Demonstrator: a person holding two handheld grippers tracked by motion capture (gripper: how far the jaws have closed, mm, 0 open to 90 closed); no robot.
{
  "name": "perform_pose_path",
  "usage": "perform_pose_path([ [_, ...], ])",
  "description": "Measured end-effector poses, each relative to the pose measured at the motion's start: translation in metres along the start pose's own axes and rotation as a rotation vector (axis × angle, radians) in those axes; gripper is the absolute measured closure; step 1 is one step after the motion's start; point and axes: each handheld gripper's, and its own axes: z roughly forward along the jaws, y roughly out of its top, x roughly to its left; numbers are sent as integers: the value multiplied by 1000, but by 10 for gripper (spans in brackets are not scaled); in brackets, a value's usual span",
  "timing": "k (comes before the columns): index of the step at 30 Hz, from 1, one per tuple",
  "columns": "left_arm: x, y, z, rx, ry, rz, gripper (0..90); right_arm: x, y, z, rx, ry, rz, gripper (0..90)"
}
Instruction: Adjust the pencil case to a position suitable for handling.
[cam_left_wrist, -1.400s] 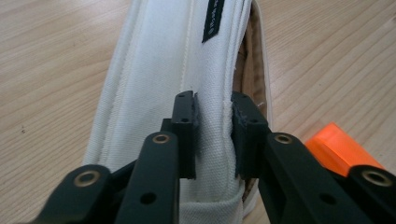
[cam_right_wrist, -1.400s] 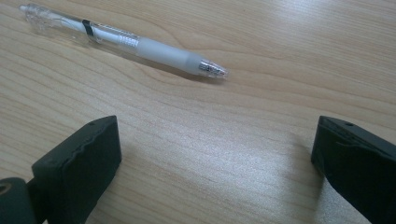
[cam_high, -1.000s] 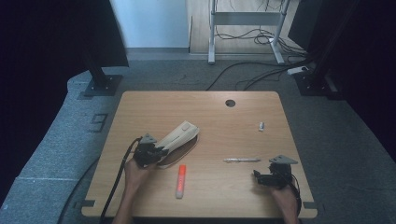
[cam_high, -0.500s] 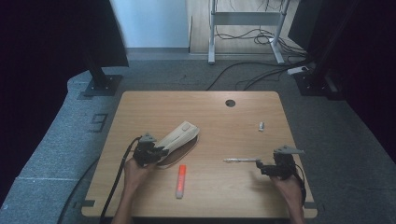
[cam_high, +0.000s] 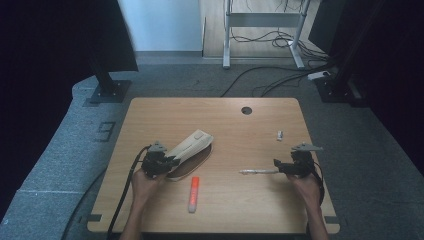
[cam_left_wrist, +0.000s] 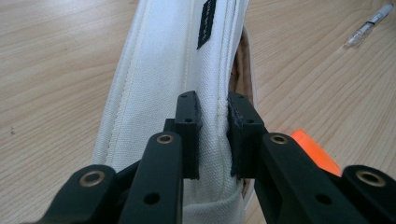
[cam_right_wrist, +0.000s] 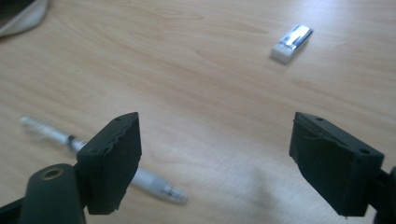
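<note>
We see a wooden table on grey carpet; cables lie on it. A metal frame stands behind; the sides look dark.

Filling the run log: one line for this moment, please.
left gripper: shut on pencil case | right gripper: open, closing, nothing between fingers | pen: on table

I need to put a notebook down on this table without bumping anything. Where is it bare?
The far left corner of the table, beyond the pencil case, is bare. So is the near edge between the orange marker and the right gripper. Crowded: the middle band, with case, marker, pen and eraser.
</note>
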Motion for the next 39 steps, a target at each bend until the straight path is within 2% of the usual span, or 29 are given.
perform_pose_path([
  [6, 1, 1, -2, -11, -9, -2, 765, -12, 12, 14, 13, -38, 12, 212],
  [12, 1, 1, -3, -10, -14, 3, 765, -17, 19, 25, 26, -39, 12, 261],
  [16, 0, 1, -4, -25, -10, -2, 764, -22, 25, 35, 35, -34, 10, 302],
  [23, 1, 1, -5, -32, -15, -2, 764, -28, 34, 50, 37, -52, 4, 359],
  [29, 1, 1, -5, -34, -15, -1, 765, -33, 42, 60, 45, -72, 2, 421],
  [39, 0, 1, -7, -38, -14, 0, 768, -43, 51, 71, 59, -99, 7, 473],
])
